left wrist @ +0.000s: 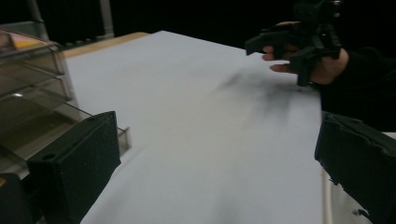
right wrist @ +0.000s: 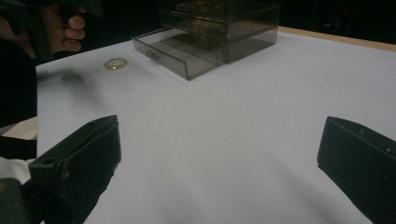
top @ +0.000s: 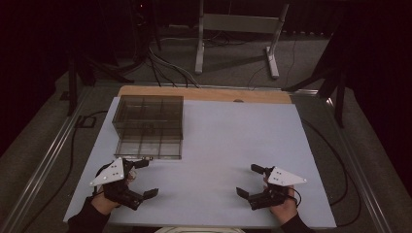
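High view: left gripper (top: 145, 178) and right gripper (top: 247, 179) both spread wide, empty, on white table (top: 233, 141). Drawer box (top: 149, 125), bottom drawer pulled out.
Right gripper view: ring (right wrist: 115, 63) lies beside drawer (right wrist: 175, 56), not yet stowed. Judged: barely started. No writing legible.

— What does the person wear?
— Dark sleeves.
— And the left gripper (top: 145, 178) and right gripper (top: 248, 181)?
— Black blocky jaws, a grey three-cornered plate with small screws atop each.
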`<act>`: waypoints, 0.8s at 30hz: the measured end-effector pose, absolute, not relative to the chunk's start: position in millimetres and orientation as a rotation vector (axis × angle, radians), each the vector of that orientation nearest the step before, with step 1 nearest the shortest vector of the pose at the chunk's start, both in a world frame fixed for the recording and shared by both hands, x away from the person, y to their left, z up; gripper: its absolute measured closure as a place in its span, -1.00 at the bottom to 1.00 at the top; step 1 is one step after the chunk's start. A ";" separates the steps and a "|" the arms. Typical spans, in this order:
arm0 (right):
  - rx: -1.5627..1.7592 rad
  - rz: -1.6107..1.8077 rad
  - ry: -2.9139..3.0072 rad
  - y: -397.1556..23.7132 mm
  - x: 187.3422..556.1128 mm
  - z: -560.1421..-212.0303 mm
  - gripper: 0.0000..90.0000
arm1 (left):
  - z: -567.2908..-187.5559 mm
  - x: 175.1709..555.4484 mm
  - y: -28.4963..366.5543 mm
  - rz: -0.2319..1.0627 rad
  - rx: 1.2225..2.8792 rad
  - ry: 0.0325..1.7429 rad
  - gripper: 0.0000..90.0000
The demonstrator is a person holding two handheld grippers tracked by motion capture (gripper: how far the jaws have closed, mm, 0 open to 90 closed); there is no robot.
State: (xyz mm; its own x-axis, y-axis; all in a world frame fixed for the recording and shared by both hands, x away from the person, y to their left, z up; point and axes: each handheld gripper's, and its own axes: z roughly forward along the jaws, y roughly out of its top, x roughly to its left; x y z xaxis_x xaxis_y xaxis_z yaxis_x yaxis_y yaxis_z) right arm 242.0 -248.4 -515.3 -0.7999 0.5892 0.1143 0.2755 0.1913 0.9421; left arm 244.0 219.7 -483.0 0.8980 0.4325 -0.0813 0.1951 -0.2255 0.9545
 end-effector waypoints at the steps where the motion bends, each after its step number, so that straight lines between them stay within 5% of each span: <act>1: 0.823 1.645 2.196 -248.4 242.0 -515.3 -1.00 | -482.3 244.3 220.0 0.236 1.805 0.480 -0.97; 24: 0.853 1.644 2.195 -249.7 243.6 -515.5 -1.00 | -482.0 255.6 249.5 0.373 1.763 0.674 -0.97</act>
